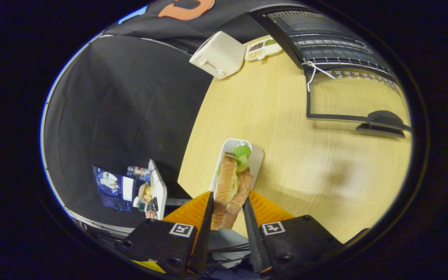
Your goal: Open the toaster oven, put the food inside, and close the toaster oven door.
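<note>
A sandwich (228, 182) of toasted bread with green lettuce sits between my fingers, and my gripper (228, 198) is shut on it, both fingers pressing its sides. A white oblong plate (257, 157) lies on the wooden table (286, 116) right under and just beyond the sandwich; I cannot tell whether the sandwich touches it. Far beyond the fingers, across the table, stands the black toaster oven (317, 35). Its glass door (356, 97) hangs fully open, with the dark handle (383, 120) at its outer edge and a wire rack (344, 66) at the mouth.
A white pop-up toaster (218, 54) stands at the table's far corner, next to a white divided dish (263, 48) with small foods. A stretch of bare tabletop lies between the plate and the oven door. Off the table's edge stands a small white stand (158, 190) with items.
</note>
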The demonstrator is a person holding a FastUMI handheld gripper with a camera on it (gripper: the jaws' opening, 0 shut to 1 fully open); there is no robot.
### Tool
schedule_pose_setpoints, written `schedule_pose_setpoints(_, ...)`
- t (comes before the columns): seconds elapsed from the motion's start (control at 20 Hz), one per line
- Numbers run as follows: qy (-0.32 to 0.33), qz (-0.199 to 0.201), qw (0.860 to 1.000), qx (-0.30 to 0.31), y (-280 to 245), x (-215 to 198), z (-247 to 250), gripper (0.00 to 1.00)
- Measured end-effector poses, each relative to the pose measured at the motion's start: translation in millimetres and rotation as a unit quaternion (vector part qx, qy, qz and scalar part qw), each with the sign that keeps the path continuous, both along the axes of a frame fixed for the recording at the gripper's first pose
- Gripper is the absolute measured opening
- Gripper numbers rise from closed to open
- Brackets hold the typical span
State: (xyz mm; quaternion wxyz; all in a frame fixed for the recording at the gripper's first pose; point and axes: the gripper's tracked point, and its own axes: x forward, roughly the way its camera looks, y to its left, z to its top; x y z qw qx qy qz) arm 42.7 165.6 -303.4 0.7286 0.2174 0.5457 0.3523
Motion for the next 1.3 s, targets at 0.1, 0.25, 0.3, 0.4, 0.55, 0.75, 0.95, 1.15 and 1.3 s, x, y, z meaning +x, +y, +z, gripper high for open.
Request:
schedule_pose_setpoints(0.1,-0.008,-0.008,1.000,0.002,-0.9,4.1,3.3,0.40)
schedule_pose_setpoints(0.25,-0.021,-0.007,1.000,0.007,-7.6,2.6,14.6,0.35)
schedule_pose_setpoints(0.3,-0.027,-0.005,0.999,0.018,-7.1,0.0,22.4,0.34)
schedule_pose_setpoints(0.4,-0.037,-0.010,0.998,0.043,-6.6,-3.5,39.4,0.34)
schedule_pose_setpoints(0.55,-0.048,-0.031,0.996,0.065,-12.4,-4.5,60.4,0.34)
schedule_pose_setpoints(0.75,-0.075,-0.070,0.991,0.092,-29.5,6.9,87.9,0.34)
schedule_pose_setpoints(0.95,-0.086,-0.138,0.977,0.137,-59.2,31.6,111.0,0.33)
schedule_pose_setpoints(1.15,-0.100,-0.239,0.951,0.169,-103.6,71.8,119.8,0.33)
schedule_pose_setpoints(1.3,-0.128,-0.288,0.931,0.185,-126.1,91.6,124.2,0.33)
